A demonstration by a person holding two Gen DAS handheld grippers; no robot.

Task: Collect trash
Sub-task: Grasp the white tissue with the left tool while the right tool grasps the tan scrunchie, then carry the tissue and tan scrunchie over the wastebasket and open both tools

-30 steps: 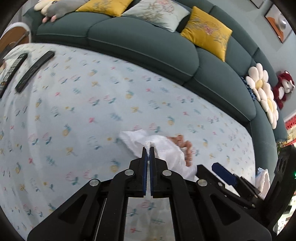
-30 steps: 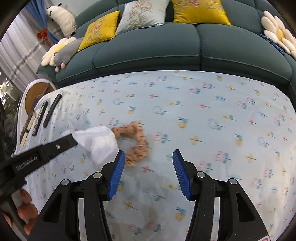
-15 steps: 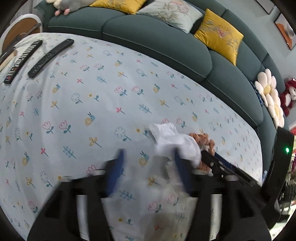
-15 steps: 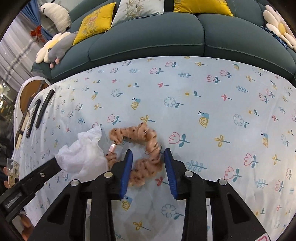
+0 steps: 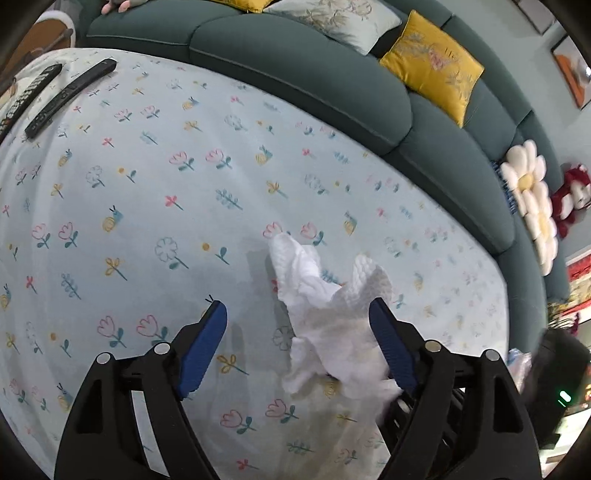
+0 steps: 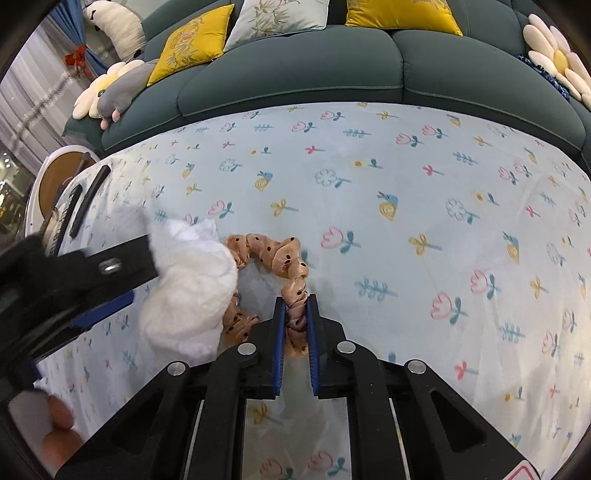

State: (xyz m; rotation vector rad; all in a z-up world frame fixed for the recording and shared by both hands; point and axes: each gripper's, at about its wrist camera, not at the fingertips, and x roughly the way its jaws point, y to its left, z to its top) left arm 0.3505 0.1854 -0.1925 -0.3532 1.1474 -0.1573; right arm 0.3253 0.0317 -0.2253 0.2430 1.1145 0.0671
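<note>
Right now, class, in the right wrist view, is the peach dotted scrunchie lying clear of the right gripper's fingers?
No. The right gripper has a stretch of the scrunchie bunched between its closing blue pads.

No readable text, label, brand or number shows anywhere.

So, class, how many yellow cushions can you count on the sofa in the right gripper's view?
2. One yellow cushion leans on the sofa's left part beside a pale floral one; the other sits further right, cut by the top edge. More may be hidden outside the picture.
</note>
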